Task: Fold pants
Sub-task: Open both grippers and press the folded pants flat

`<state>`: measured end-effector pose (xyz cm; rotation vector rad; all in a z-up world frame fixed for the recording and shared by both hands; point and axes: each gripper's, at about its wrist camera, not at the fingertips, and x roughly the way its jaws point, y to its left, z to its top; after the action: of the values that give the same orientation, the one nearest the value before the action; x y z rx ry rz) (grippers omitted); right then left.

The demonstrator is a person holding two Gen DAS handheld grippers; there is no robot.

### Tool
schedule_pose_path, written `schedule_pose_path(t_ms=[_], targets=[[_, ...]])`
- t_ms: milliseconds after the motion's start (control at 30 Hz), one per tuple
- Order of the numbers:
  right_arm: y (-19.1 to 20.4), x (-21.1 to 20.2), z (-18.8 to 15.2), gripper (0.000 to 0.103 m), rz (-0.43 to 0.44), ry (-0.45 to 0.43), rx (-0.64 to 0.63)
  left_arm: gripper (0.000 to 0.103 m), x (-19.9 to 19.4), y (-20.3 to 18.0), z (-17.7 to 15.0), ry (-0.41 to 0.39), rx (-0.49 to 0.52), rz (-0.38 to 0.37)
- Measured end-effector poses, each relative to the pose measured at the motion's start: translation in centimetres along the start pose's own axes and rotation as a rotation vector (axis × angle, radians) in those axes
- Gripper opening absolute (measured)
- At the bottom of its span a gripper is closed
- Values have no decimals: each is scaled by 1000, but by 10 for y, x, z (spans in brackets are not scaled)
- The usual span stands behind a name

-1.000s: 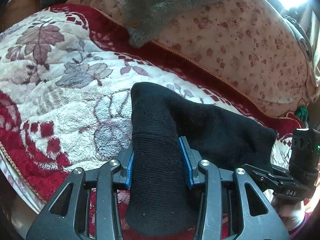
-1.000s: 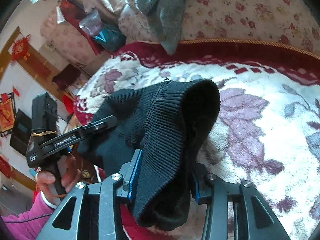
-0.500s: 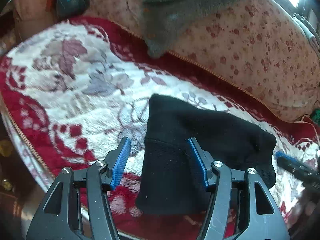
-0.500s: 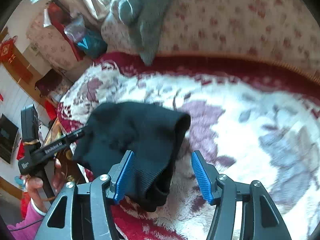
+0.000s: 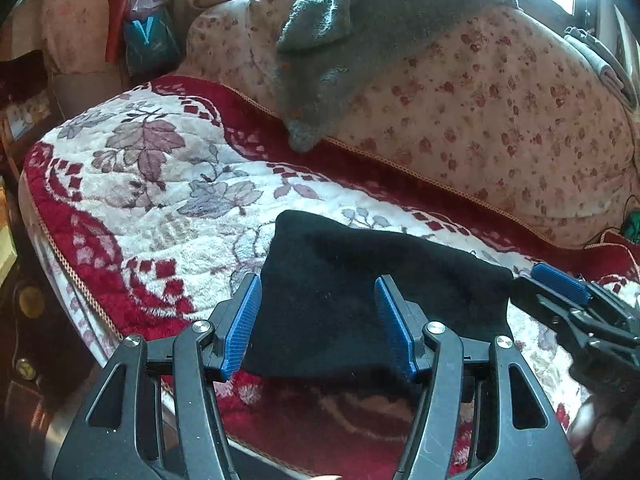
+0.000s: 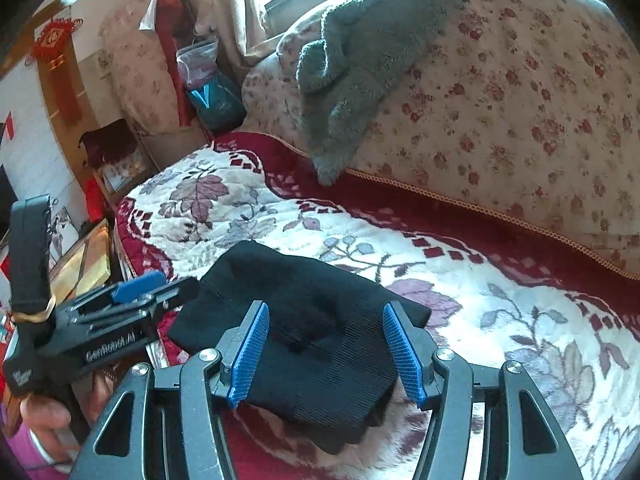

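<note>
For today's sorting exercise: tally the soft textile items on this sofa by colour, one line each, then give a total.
Black: 1, the folded pants
Grey: 1, the fleece blanket draped over the backrest
Red and white: 1, the floral seat cover
Cream with red flowers: 1, the backrest cushion
Total: 4

A red and white flowered blanket (image 5: 160, 184) covers the sofa seat. A grey towel (image 5: 360, 40) hangs over the flowered back cushion (image 5: 500, 128).
</note>
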<state>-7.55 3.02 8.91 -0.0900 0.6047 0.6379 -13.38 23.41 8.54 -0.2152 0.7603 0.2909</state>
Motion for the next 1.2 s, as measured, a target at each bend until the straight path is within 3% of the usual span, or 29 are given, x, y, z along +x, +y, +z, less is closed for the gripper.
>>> schedule_pose_path(t_ms=[233,1200], targets=[[8,12,-8,58,-2,-2,32,59,-5,-2,-4,-6,-10,29],[16,27,-18,58,18,58,22,59,3,-9,-9,24,1,24]])
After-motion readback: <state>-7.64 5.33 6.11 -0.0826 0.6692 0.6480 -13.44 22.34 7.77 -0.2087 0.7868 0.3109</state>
